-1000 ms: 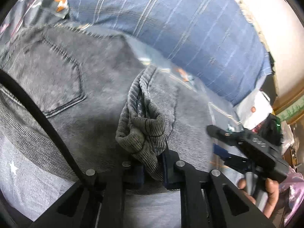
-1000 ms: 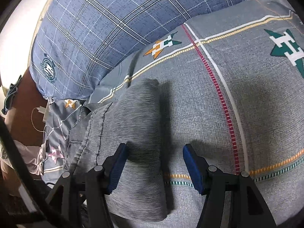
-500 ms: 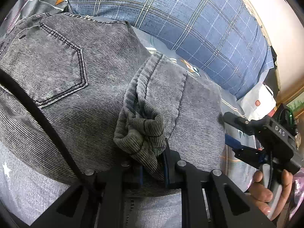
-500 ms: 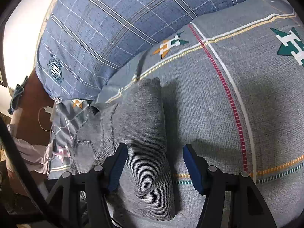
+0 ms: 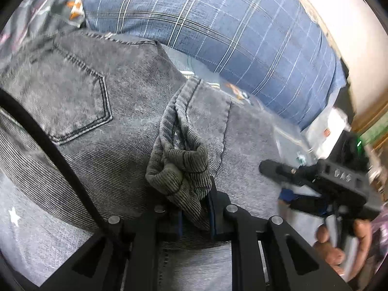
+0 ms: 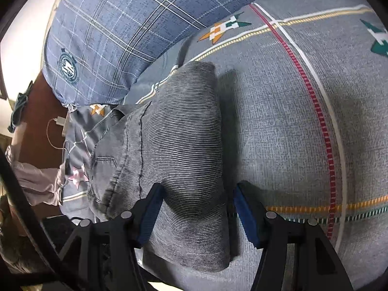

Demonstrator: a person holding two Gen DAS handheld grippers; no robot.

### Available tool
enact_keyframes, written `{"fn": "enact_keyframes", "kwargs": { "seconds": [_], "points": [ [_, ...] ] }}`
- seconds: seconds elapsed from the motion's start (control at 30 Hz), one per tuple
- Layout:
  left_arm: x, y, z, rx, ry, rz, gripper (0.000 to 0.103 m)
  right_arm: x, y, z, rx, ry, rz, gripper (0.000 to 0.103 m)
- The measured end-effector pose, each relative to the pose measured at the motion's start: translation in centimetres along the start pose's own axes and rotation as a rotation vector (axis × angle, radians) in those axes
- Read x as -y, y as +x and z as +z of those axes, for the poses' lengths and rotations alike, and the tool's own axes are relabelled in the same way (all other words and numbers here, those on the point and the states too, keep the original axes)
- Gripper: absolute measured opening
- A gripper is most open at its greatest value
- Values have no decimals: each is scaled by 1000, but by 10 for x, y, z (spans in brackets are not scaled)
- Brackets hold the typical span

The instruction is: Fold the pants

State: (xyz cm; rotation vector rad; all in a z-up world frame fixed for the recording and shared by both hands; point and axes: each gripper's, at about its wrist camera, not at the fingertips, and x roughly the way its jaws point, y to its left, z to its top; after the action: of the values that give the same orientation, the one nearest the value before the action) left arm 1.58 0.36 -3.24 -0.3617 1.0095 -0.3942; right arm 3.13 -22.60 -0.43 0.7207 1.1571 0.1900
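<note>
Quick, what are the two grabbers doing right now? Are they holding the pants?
Left gripper: shut on a bunched fold of the grey pants.
Right gripper: open, jaws just closing a little, straddling the pants' edge without pressing it.

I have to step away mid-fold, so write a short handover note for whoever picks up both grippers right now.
Left gripper: shut on a bunched fold of the grey pants, near the back pocket.
Right gripper: open, its jaws either side of the folded pant leg, pads not pressing it; the jaws have just been closing slightly.
Pants lie on the patterned bedsheet, below the blue plaid pillow.
Done: the leg looks doubled over.
Left: probably grip with the right and finish the fold.
</note>
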Motion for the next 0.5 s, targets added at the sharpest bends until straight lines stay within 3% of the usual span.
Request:
{"fn": "enact_keyframes", "kwargs": {
  "seconds": [0.13,0.27,0.4,0.5],
  "points": [
    [-3,7,-5,-6,0,26,17,-9,3,-5,14,-43,-63,36],
    [5,7,-6,-6,42,69,17,-20,1,-10,39,-74,-115,19],
    [16,4,0,-30,33,42,17,-30,-15,-11,92,-111,-138,14],
    [36,0,2,-20,59,20,17,-31,-39,-7,131,-109,-100,13]
  ]
}}
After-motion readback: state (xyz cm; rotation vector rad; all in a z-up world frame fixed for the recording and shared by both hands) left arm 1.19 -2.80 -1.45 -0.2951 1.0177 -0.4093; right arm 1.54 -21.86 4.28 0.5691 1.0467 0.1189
